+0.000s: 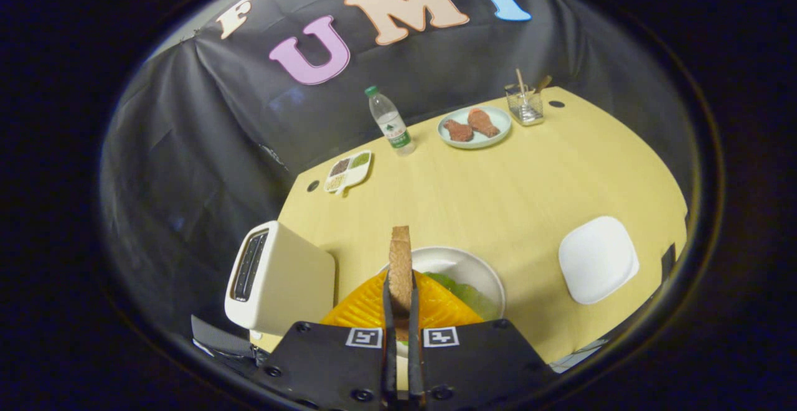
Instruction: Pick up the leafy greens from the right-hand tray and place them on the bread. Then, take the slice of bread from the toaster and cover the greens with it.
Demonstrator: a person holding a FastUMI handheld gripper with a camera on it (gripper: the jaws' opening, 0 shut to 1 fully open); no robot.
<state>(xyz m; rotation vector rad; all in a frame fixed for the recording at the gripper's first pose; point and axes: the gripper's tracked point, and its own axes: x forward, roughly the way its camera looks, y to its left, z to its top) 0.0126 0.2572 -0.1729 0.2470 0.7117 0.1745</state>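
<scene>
Pale wooden table (pixel 498 193) (black cloth wall (pixel 187 149) behind).

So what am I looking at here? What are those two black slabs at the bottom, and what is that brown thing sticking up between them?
You are looking through a camera that rides on a hand-held claw; a person carries it, and no robot arm is involved. The two black slabs are the claw's own body, and its two fingers are pressed shut on a slice of bread, held on edge. Just below it sits a round white plate with leafy greens and something orange and ridged. The white toaster stands beside it. On the wooden table beyond are a square white tray, a water bottle, a plate with two reddish-brown pieces, a small divided dish and a clear holder with utensils.
</scene>
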